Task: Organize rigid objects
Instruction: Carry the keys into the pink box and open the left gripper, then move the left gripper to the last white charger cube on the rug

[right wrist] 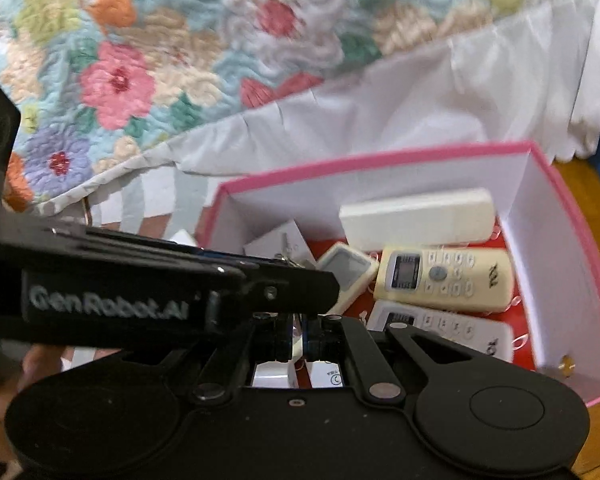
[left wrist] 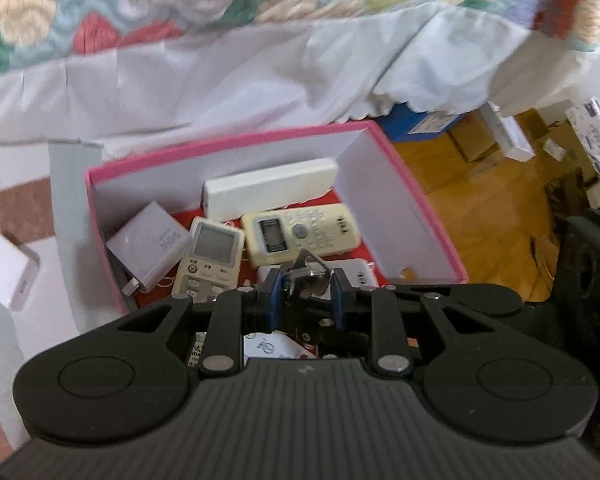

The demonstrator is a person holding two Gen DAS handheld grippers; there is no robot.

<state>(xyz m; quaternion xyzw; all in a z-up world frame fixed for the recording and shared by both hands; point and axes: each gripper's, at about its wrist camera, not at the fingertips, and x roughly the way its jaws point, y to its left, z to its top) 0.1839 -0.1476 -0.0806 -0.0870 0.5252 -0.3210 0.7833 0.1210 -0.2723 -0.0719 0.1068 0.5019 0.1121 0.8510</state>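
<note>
Over the pink cardboard box (left wrist: 236,148), the left gripper (left wrist: 306,296) jaws pinch a small shiny metal clip (left wrist: 306,276); the right gripper (right wrist: 298,336) jaws are shut, maybe empty.

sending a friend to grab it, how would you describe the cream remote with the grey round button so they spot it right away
Find the pink-rimmed cardboard box on the floor beside the bed with the floral quilt. On its red bottom, below the plain white rectangular block, lies the cream plastic remote. Unlike the neighbouring white square-screened remote, it has a small screen and a round grey button amid rows of keys.
</note>
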